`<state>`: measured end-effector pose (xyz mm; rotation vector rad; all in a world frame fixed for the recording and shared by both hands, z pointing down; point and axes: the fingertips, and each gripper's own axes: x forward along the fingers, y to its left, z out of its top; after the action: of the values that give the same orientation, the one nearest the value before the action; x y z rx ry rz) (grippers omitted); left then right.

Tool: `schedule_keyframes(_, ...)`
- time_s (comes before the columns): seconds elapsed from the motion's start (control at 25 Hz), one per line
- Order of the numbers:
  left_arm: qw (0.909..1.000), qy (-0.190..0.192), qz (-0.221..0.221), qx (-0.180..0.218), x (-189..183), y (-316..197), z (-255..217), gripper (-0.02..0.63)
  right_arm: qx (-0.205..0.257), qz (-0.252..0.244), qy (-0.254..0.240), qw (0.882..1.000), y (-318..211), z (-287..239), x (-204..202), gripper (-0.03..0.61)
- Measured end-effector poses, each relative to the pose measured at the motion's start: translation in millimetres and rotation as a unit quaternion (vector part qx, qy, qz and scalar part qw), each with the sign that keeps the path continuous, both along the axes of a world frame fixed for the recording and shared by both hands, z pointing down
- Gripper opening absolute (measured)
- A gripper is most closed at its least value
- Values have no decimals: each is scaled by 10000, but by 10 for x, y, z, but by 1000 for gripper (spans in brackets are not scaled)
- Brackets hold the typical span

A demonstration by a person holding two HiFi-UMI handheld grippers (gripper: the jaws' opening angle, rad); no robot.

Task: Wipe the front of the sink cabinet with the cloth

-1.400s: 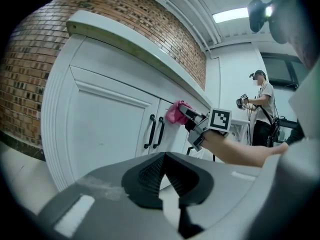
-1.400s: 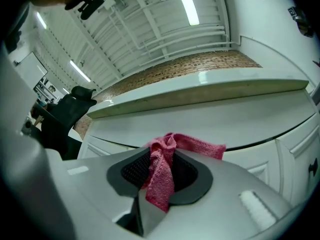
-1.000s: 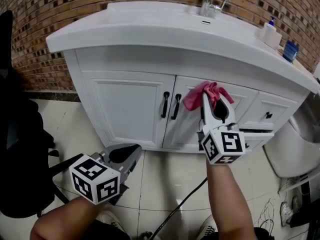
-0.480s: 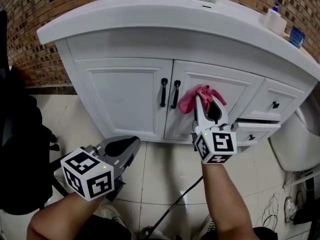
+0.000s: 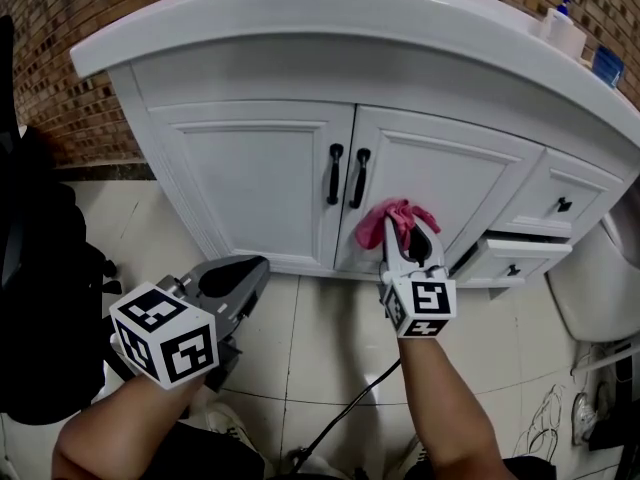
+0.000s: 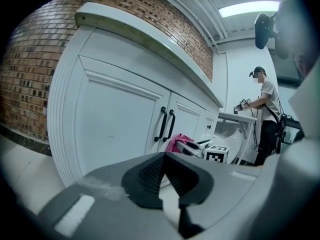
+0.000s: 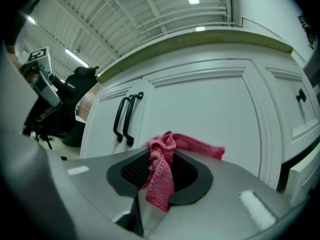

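The white sink cabinet (image 5: 250, 178) fills the upper half of the head view. My right gripper (image 5: 408, 230) is shut on a pink cloth (image 5: 388, 220) and presses it against the lower part of the right door (image 5: 450, 178), just right of the black handles (image 5: 347, 176). The right gripper view shows the cloth (image 7: 165, 159) bunched between the closed jaws, close to the door panel (image 7: 210, 109). Low at the left, my left gripper (image 5: 240, 278) is shut and empty, off the cabinet above the floor. From the left gripper view, the cloth (image 6: 176, 142) shows beyond the door handles.
A drawer (image 5: 510, 263) at the cabinet's lower right stands partly pulled out. A black chair or bag (image 5: 40, 268) is at the left, a white fixture (image 5: 600, 288) at the right. A black cable (image 5: 350, 418) runs over the tiled floor. A person (image 6: 265, 109) stands far off.
My right gripper has slid the cloth down the right door, from beside the handles to near its bottom edge. The left gripper has hardly moved.
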<state>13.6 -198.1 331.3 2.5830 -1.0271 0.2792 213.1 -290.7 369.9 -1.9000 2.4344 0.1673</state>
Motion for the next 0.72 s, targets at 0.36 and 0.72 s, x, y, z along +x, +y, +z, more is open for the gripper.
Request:
schedule_keyframes(0.36, 10000, 41, 70, 17, 12, 38, -18, 6, -404, -48, -16, 9992, -18, 454, -3, 103)
schedule_keyframes(0.72, 10000, 64, 52, -12, -35, 41, -17, 6, -850, -41, -14, 9964, -29, 901, 7, 103)
